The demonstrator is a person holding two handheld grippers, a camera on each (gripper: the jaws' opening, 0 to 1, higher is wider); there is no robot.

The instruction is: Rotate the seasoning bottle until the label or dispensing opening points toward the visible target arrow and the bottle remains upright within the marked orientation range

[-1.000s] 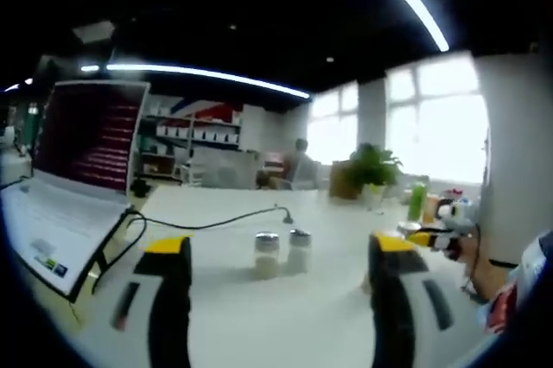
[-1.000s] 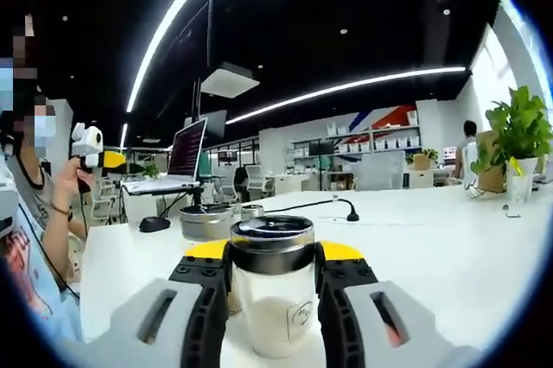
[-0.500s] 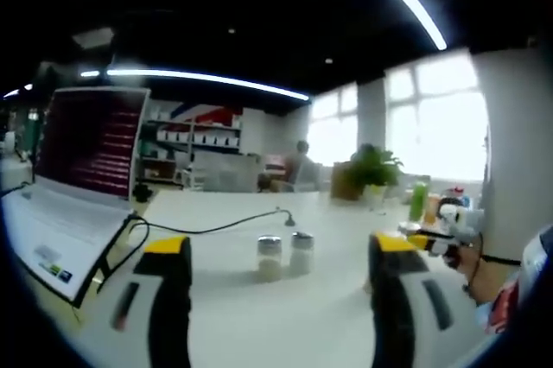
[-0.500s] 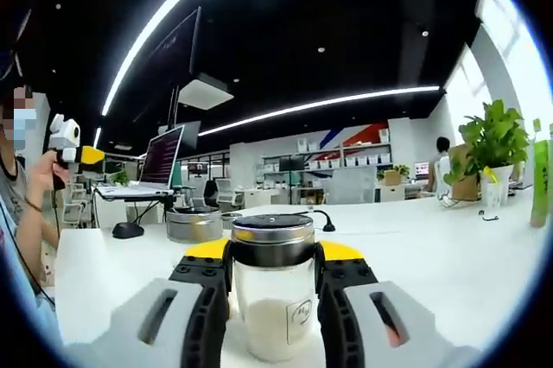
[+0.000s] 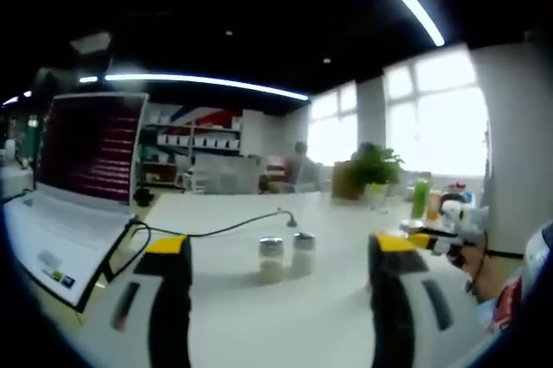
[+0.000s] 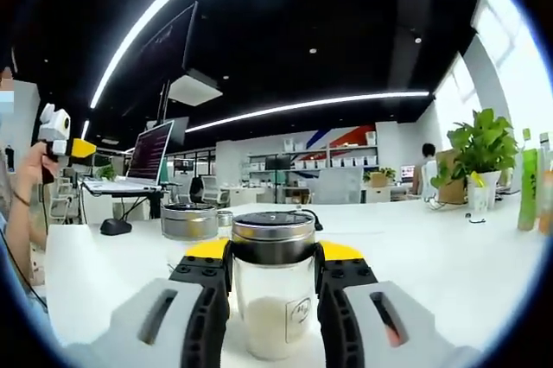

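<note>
With your right gripper (image 6: pixel 274 299) clamped on the seasoning bottle (image 6: pixel 274 286) standing on the desk (image 6: pixel 449 256) near its front edge, and your left gripper (image 5: pixel 272 299) held apart and idle, twist slowly about the bottle's own axis, keeping it upright.

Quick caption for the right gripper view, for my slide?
Right gripper shut on an upright bottle over a white table, a tin behind.

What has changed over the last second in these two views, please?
The right gripper, still shut on the seasoning bottle, has swung: the laptop and plant slide leftward in its view. The left gripper stays open, well back from two shakers.
</note>
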